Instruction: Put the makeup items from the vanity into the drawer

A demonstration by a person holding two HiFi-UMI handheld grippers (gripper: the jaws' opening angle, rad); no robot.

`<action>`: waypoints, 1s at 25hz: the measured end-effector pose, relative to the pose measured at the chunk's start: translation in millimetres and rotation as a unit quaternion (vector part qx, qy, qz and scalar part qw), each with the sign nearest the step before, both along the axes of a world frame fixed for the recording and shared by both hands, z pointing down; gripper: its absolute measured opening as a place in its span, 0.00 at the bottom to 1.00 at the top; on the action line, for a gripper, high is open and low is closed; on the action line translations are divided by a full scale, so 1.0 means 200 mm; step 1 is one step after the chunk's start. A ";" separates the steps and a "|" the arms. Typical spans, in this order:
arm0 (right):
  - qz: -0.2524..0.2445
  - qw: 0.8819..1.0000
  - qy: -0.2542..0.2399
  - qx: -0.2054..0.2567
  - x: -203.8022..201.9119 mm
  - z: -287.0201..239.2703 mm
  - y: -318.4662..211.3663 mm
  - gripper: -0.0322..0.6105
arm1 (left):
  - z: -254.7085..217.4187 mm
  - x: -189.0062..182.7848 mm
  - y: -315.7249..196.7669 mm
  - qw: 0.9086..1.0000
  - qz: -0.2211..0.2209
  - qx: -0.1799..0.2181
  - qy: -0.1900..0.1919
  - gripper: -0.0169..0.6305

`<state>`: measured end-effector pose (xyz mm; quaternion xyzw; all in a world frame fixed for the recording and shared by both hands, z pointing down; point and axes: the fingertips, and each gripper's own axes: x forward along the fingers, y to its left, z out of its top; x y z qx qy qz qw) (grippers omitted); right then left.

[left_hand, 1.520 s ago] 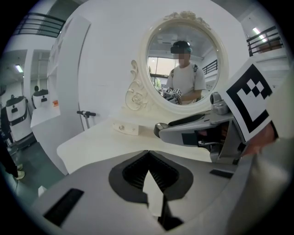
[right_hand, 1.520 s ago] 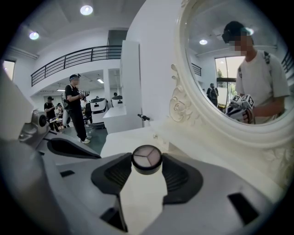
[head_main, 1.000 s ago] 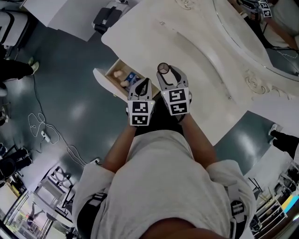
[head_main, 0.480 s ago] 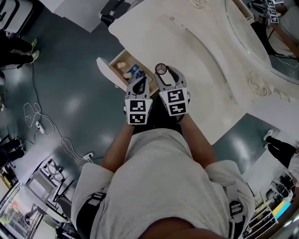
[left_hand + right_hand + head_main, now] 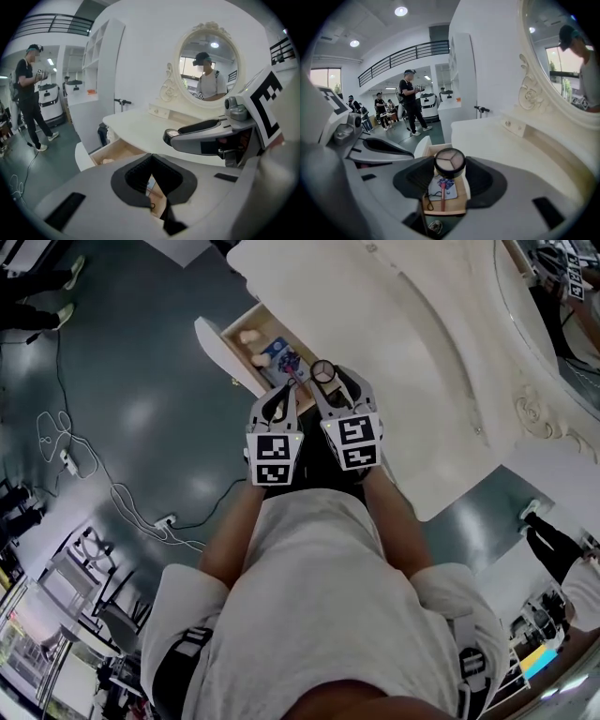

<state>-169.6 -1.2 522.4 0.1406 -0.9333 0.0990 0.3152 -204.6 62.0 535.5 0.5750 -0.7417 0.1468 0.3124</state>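
A round compact (image 5: 449, 162) with three powder shades sits clamped between the pads of my right gripper (image 5: 450, 169), which is shut on it. In the head view the compact (image 5: 323, 370) hangs at the near end of the open wooden drawer (image 5: 236, 326). A beige puff (image 5: 249, 336), a blue-printed card (image 5: 279, 352) and a red-handled brush (image 5: 443, 195) lie in the drawer. My left gripper (image 5: 285, 396) stays just left of the right gripper (image 5: 329, 378), shut and empty, its pads meeting (image 5: 151, 159). The drawer (image 5: 117, 152) shows beyond them.
The white vanity top (image 5: 394, 324) stretches right of the drawer, with an oval mirror (image 5: 208, 70) at its back. A cable (image 5: 66, 456) trails on the dark floor to the left. People stand in the background (image 5: 410, 101).
Both grippers have shifted toward the open drawer; the compact, earlier over the vanity's edge, now hangs at the drawer's near end. The brush in the drawer has come into sight.
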 end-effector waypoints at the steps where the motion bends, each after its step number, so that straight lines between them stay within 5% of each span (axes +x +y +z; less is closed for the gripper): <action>1: -0.005 1.000 0.002 -0.004 0.00 0.03 0.03 0.39 | 0.03 0.00 0.03 1.000 -0.003 -0.004 0.001 0.04; 18: -0.069 0.995 0.069 -0.034 -0.04 0.46 0.28 0.39 | 0.25 -0.08 0.25 0.998 -0.051 -0.034 0.014 0.04; 25: -0.048 0.994 0.086 -0.048 -0.06 0.61 0.27 0.39 | 0.35 -0.13 0.28 0.997 -0.051 -0.049 0.017 0.04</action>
